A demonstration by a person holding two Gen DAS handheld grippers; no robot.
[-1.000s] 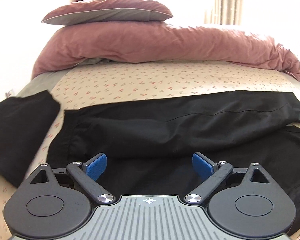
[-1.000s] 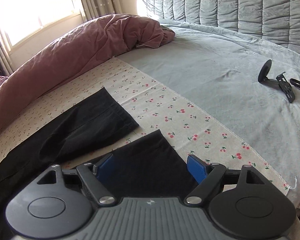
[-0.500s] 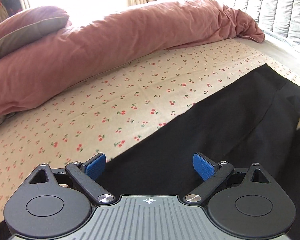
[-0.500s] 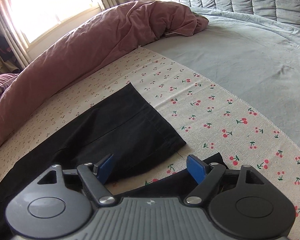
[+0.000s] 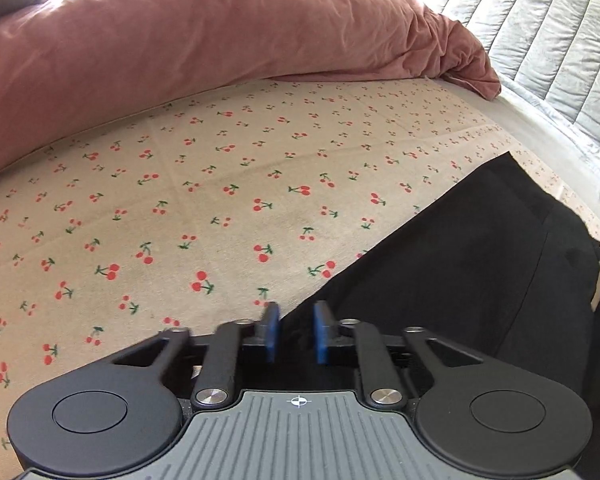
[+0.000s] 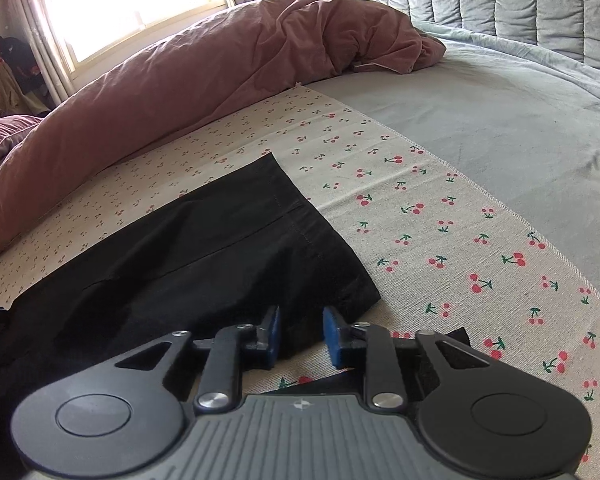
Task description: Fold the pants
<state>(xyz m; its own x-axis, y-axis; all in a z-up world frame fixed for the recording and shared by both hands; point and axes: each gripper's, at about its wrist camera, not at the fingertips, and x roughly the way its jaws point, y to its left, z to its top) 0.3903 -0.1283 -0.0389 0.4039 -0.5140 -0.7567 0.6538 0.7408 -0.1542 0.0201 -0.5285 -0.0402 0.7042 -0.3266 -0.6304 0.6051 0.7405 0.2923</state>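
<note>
Black pants (image 5: 460, 280) on cherry-print cloth (image 5: 180, 200); pink duvet (image 5: 180, 40) beyond. Left gripper (image 5: 296, 332) and right gripper (image 6: 300, 336) jaws, just closing, pinch pants edges.

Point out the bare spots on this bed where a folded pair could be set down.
Free: the cherry-print sheet between the pink duvet and the black pants, and the grey bedspread beyond the sheet's stitched edge. Crowded: the near strip where the pants lie, with the left gripper and right gripper at their edges.
</note>
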